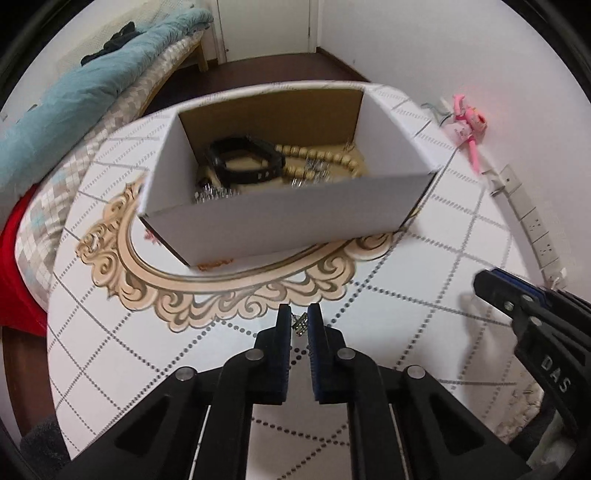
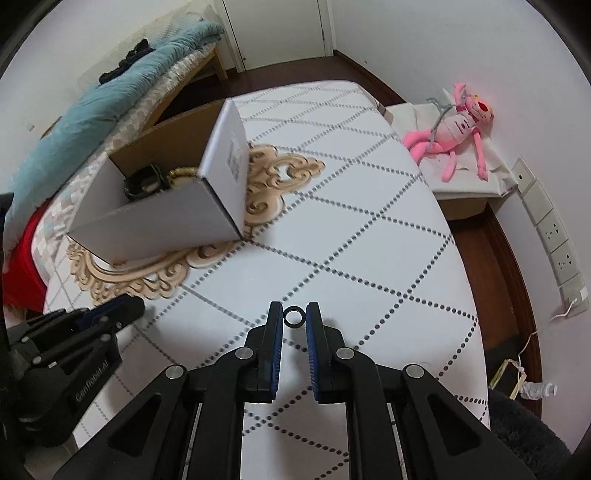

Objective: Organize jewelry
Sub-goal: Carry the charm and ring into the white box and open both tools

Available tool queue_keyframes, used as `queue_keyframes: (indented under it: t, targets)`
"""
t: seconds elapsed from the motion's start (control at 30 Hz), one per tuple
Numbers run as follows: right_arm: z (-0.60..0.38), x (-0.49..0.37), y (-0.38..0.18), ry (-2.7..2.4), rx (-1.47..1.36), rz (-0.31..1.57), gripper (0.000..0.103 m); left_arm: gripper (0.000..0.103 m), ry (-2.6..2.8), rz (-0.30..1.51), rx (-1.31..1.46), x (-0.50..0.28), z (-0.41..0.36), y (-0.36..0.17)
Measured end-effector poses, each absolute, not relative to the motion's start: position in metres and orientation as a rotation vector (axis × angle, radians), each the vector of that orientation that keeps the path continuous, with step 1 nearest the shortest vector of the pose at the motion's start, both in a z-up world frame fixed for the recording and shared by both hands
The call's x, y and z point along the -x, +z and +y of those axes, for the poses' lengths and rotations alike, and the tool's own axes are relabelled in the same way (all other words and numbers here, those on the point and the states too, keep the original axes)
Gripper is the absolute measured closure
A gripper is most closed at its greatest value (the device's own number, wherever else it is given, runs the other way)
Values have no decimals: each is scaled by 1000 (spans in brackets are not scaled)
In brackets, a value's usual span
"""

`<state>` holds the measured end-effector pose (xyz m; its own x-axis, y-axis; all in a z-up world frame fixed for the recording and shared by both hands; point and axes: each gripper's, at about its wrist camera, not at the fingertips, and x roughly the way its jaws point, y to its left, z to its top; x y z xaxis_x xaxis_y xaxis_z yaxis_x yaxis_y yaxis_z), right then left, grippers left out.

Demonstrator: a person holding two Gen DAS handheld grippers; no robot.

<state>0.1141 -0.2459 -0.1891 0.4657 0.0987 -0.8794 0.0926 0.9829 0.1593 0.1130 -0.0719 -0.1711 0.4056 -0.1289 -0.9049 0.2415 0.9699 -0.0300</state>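
White walls (image 2: 406, 44), dark wood floor (image 2: 491, 251), bed (image 1: 122, 85) beside white door (image 2: 277, 29)

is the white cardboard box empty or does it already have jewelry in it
Not empty. The open white box holds a black bracelet, a tan bead strand and some silvery pieces.
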Motion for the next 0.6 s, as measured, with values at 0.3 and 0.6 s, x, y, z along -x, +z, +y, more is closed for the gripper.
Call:
queue_keyframes:
  t: [0.3,0.6]
  targets:
    - [-227,-134,-123,91,-206,997,90,97,-276,1053,-48,-121,-57,-105]
    - [-211,-186,-85,164,-226,991,90,97,-279,1093,47,-179,-33,-82]
